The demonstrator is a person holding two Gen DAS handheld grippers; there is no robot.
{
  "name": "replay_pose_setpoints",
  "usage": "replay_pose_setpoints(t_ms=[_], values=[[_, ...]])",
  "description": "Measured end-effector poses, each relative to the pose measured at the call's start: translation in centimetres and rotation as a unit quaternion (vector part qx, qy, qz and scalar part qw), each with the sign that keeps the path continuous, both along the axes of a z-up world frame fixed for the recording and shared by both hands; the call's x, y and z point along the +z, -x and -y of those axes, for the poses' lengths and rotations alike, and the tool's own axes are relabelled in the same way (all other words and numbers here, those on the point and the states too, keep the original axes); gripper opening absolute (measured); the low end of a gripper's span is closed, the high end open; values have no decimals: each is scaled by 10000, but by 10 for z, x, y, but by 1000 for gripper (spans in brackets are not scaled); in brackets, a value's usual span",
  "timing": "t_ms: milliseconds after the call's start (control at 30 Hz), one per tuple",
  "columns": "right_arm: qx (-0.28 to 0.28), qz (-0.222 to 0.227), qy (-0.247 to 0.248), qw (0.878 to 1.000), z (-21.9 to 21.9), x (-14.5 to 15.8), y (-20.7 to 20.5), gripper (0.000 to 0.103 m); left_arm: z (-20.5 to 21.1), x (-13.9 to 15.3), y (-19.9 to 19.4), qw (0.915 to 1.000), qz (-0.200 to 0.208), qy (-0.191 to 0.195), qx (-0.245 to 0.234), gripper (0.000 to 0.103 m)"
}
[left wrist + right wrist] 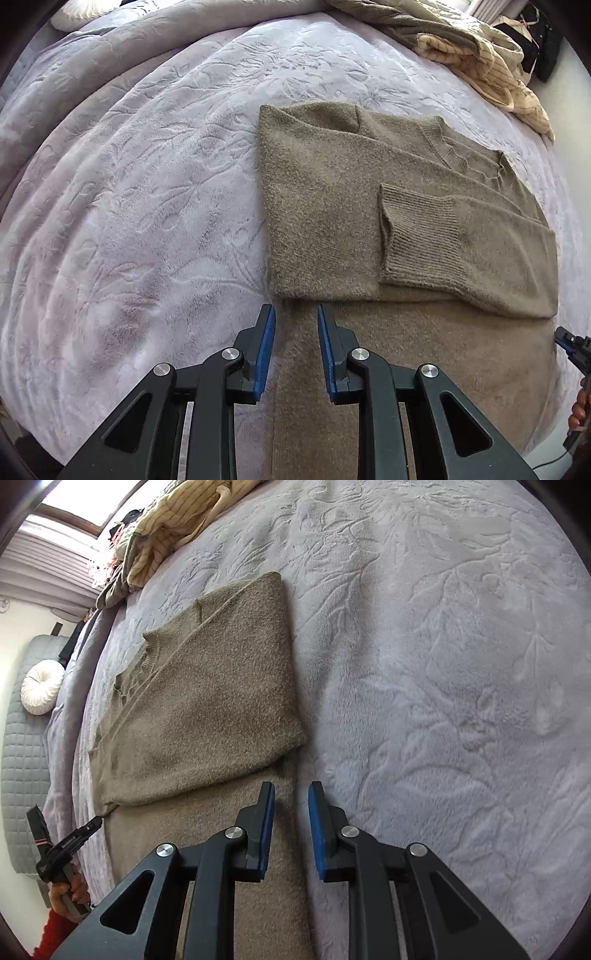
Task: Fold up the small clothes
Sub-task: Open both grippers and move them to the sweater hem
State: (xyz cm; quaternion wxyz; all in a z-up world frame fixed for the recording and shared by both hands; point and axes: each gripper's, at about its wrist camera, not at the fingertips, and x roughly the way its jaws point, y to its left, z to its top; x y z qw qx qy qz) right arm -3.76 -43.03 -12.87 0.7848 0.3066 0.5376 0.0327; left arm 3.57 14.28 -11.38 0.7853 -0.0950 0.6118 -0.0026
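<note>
The left gripper [295, 314] and right gripper [291, 790] are hovering with jaws narrowly parted and nothing between the pads, each over a near side edge of the brown sweater [369, 206]. Ahead of them its sleeves are lying folded inward. The lengthwise fold seems left. Around it the lilac blanket [147, 184] is spreading.

Home bedroom, bed with embossed lilac blanket [147, 184], padded headboard [22, 760], round cushion [41, 687]
</note>
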Motion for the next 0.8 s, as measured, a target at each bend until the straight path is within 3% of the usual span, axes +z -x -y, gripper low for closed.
replay_pose_setpoints(t_ms=[100, 167, 200, 233, 300, 600, 800], values=[[60, -26, -22, 10000, -12, 10, 8, 24, 8, 6, 9, 9999, -100, -7, -98, 24], [125, -43, -10, 9999, -22, 15, 14, 34, 12, 9, 15, 9996, -220, -53, -137, 24], [162, -49, -9, 9999, -27, 17, 16, 35, 14, 10, 18, 9995, -251, -81, -150, 30], [204, -52, -12, 9998, -32, 20, 18, 35, 15, 12, 22, 9995, -262, -98, -160, 59], [246, -53, -28, 9997, -41, 24, 22, 35, 16, 20, 31, 9998, -119, -130, -115, 86], [423, -55, -58, 9991, -70, 42, 35, 43, 17, 41, 50, 9997, -129, -183, -117, 86], [458, -111, -35, 9989, -82, 48, 45, 64, 20, 38, 57, 9988, -418, -119, -211, 86]])
